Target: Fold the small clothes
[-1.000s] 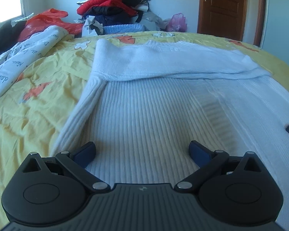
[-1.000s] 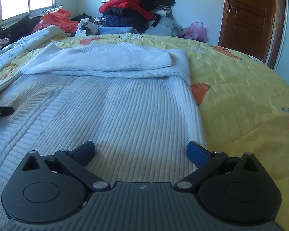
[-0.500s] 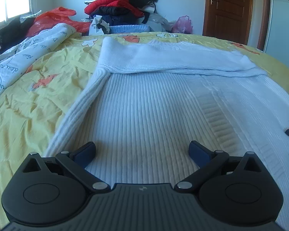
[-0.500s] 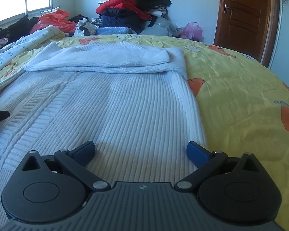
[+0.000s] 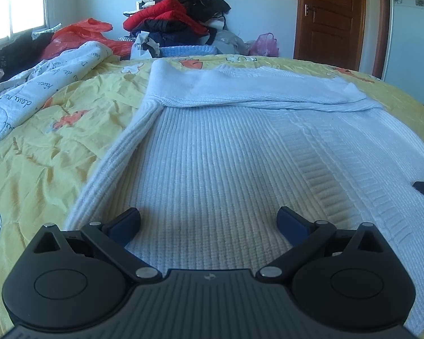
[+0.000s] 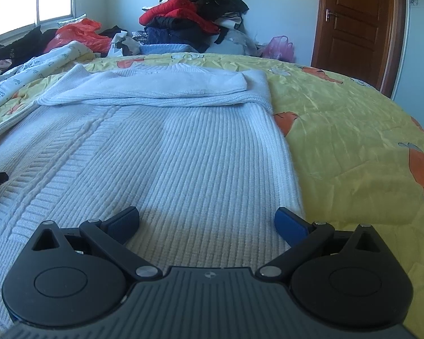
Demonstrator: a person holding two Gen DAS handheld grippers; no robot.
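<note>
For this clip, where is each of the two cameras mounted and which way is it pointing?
Left wrist: on the left gripper, low over the near-left part of the white knit sweater, facing along the bed toward the clothes pile; own open fingers show, plus the other gripper's tip at the right edge.
Right wrist: on the right gripper, over the sweater's near-right part by the yellow bedspread, facing the same way; own open fingers show, plus the left gripper's tip at the left edge.
Shared: sweater, bedspread, clothes pile, wooden door.

Right tongs (image 6: 207, 223) agape — over sweater (image 6: 161, 152)
</note>
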